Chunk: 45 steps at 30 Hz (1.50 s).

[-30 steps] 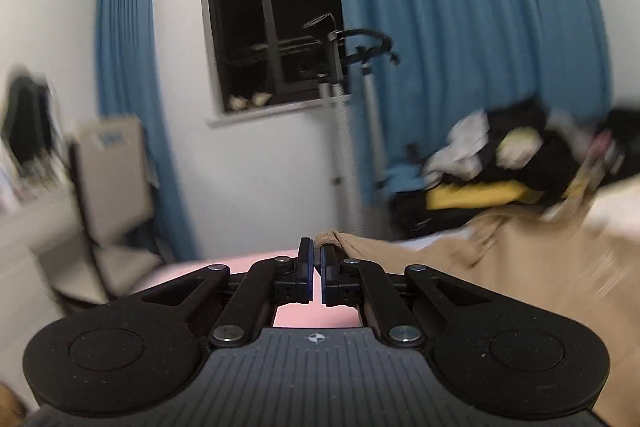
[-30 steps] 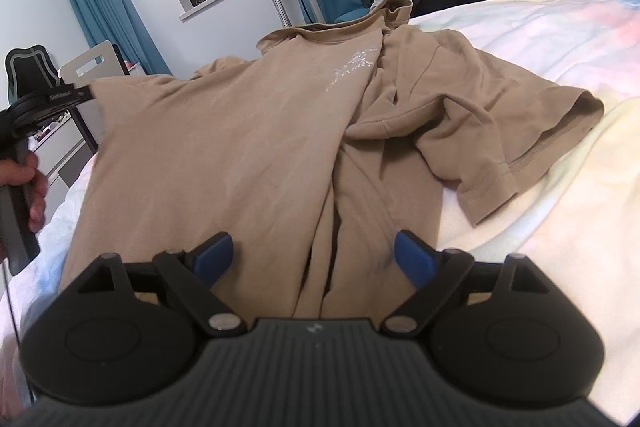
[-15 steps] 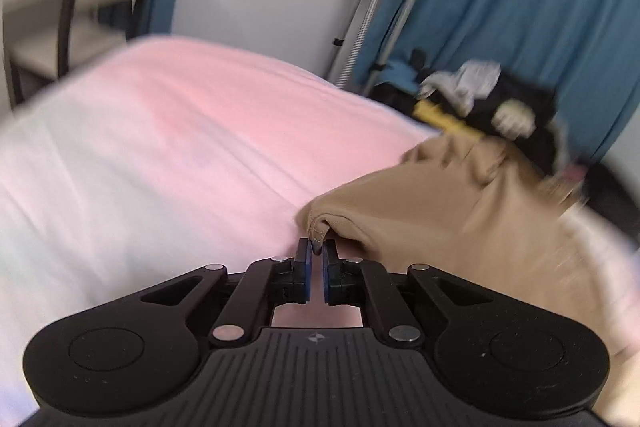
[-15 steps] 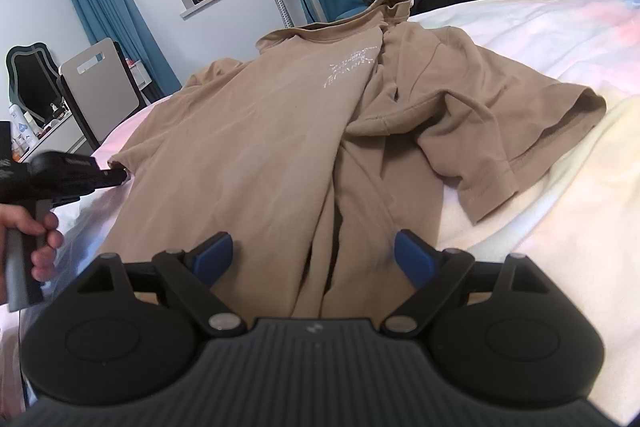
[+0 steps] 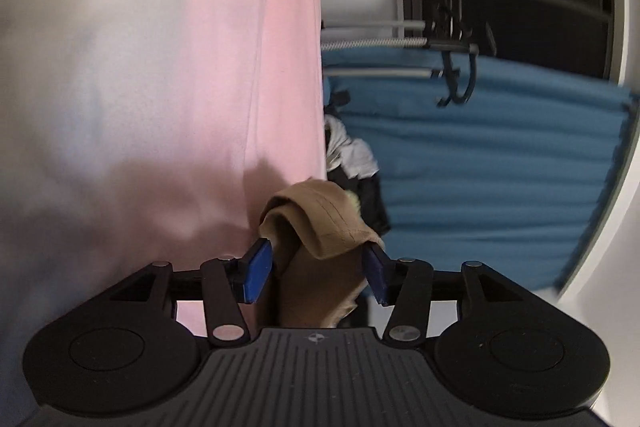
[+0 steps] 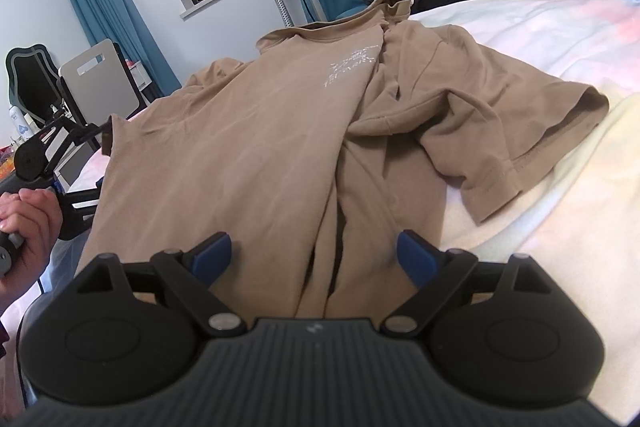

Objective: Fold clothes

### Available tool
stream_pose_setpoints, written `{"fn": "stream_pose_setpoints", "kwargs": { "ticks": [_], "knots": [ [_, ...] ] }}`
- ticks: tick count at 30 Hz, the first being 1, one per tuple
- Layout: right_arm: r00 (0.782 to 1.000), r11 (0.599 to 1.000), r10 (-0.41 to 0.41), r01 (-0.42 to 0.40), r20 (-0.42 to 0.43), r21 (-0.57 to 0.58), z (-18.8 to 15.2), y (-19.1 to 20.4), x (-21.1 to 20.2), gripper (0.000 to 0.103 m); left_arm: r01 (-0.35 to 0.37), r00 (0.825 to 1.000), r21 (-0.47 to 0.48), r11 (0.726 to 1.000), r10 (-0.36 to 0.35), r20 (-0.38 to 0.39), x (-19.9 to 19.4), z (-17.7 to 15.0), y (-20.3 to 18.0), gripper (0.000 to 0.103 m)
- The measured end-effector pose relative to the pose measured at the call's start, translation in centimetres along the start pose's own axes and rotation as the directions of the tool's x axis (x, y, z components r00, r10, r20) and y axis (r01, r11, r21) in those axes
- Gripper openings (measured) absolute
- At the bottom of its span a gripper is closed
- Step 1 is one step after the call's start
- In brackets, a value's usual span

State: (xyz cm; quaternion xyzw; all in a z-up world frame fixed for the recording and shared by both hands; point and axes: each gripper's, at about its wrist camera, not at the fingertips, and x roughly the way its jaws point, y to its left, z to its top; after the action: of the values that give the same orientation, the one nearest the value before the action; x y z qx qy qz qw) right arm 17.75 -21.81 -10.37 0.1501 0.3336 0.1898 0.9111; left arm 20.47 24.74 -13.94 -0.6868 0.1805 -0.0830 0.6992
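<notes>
On the bed (image 6: 560, 39) the tan T-shirt (image 6: 248, 147) lies spread but creased — no fold made yet. Your left gripper (image 5: 318, 267) has just been opening, sleeve loose between its jaws; your right gripper (image 6: 314, 255) hovers spread, empty.

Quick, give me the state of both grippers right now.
Left gripper: open, jaws just been opening; a fold of the tan shirt lies loose between them.
Right gripper: open wide over the shirt's hem, holding nothing.

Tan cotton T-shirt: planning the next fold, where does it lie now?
In the right wrist view, the tan cotton T-shirt lies spread across the pastel bedsheet, collar toward the window.
</notes>
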Motion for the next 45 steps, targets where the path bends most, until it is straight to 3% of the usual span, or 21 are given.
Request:
{"fn": "stream_pose_setpoints", "kwargs": {
  "ticks": [4, 11, 14, 15, 16, 18, 20, 21, 23, 25, 26, 29, 31, 33, 38, 41, 45],
  "knots": [
    [1.0, 1.0, 0.0, 0.0, 0.001, 0.002, 0.0, 0.0, 0.0, 0.092, 0.055, 0.998, -0.019, 0.998, -0.054, 0.042, -0.6, 0.2, 0.0, 0.065],
    [1.0, 1.0, -0.006, 0.006, 0.004, 0.005, -0.4, 1.0, -0.1, 0.092, -0.052, 0.998, 0.03, 0.998, 0.052, -0.023, 1.1, -0.1, -0.1, 0.065],
    [1.0, 1.0, -0.006, 0.006, 0.003, 0.007, -0.3, 0.9, 0.0, 0.092, -0.071, 0.997, 0.071, 0.995, 0.071, 0.008, 2.2, 0.7, 0.2, 0.059],
    [1.0, 1.0, -0.006, 0.006, 0.003, 0.006, -0.3, 1.0, -0.1, 0.092, -0.081, 0.997, 0.115, 0.99, 0.078, 0.027, 2.4, 0.8, 0.1, 0.042],
    [1.0, 1.0, -0.006, 0.006, 0.003, 0.006, -0.4, 1.0, -0.1, 0.092, -0.092, 0.995, 0.161, 0.983, 0.086, 0.045, 2.5, 0.9, -0.2, 0.007],
    [1.0, 1.0, -0.005, 0.005, 0.003, 0.005, -0.3, 0.8, 0.0, 0.092, -0.166, 0.985, 0.287, 0.943, 0.145, 0.091, 2.6, 0.8, -1.3, 0.004],
    [1.0, 1.0, -0.006, 0.006, 0.003, 0.0, -0.2, 0.7, 0.0, 0.092, -0.148, 0.987, 0.347, 0.926, 0.117, 0.109, 1.7, 0.1, -2.6, 0.003],
    [1.0, 1.0, -0.006, 0.006, 0.003, -0.001, -0.2, 0.7, 0.0, 0.092, -0.152, 0.986, 0.406, 0.901, 0.11, 0.124, 1.2, -0.6, -3.8, 0.004],
    [1.0, 1.0, -0.006, 0.006, 0.003, -0.004, -0.3, 0.7, 0.0, 0.092, -0.163, 0.984, 0.524, 0.836, 0.095, 0.154, 0.2, -2.1, -6.6, 0.004],
    [1.0, 1.0, -0.004, 0.005, 0.002, -0.01, -0.3, 0.7, 0.0, 0.092, -0.215, 0.973, 0.621, 0.754, 0.111, 0.202, -1.4, -4.3, -8.8, 0.004],
    [1.0, 1.0, -0.003, 0.003, 0.002, -0.012, -0.4, 0.7, 0.0, 0.092, -0.277, 0.959, 0.662, 0.696, 0.159, 0.234, -1.8, -5.4, -9.5, 0.004],
    [1.0, 1.0, -0.002, 0.002, -0.002, -0.017, -0.3, 0.5, 0.0, 0.092, -0.427, 0.9, 0.638, 0.641, 0.365, 0.236, -2.5, -7.8, -8.3, 0.004],
    [1.0, 1.0, 0.004, -0.004, -0.008, -0.018, -0.1, 0.4, -0.1, 0.092, -0.463, 0.874, 0.578, 0.672, 0.454, 0.172, -1.9, -8.4, -6.0, 0.004],
    [1.0, 1.0, 0.018, -0.018, -0.013, -0.01, 0.0, 0.3, -0.4, 0.092, -0.465, 0.871, 0.519, 0.717, 0.474, 0.125, -1.5, -8.6, -4.4, 0.004],
    [0.997, 0.997, 0.072, -0.073, -0.032, -0.013, 1.4, 0.6, -1.4, 0.09, -0.44, 0.892, 0.436, 0.785, 0.439, 0.108, -1.7, -7.8, -4.1, 0.008],
    [0.995, 0.994, 0.092, -0.095, -0.039, -0.061, 3.6, 1.9, -1.4, 0.089, -0.412, 0.91, 0.336, 0.847, 0.402, 0.102, -2.0, -6.4, -2.8, 0.008],
    [0.989, 0.969, 0.13, -0.142, -0.073, -0.203, 9.7, 7.2, 2.0, 0.089, -0.369, 0.929, 0.195, 0.909, 0.36, 0.081, -3.4, -5.5, -0.3, 0.008]
  ]
}}
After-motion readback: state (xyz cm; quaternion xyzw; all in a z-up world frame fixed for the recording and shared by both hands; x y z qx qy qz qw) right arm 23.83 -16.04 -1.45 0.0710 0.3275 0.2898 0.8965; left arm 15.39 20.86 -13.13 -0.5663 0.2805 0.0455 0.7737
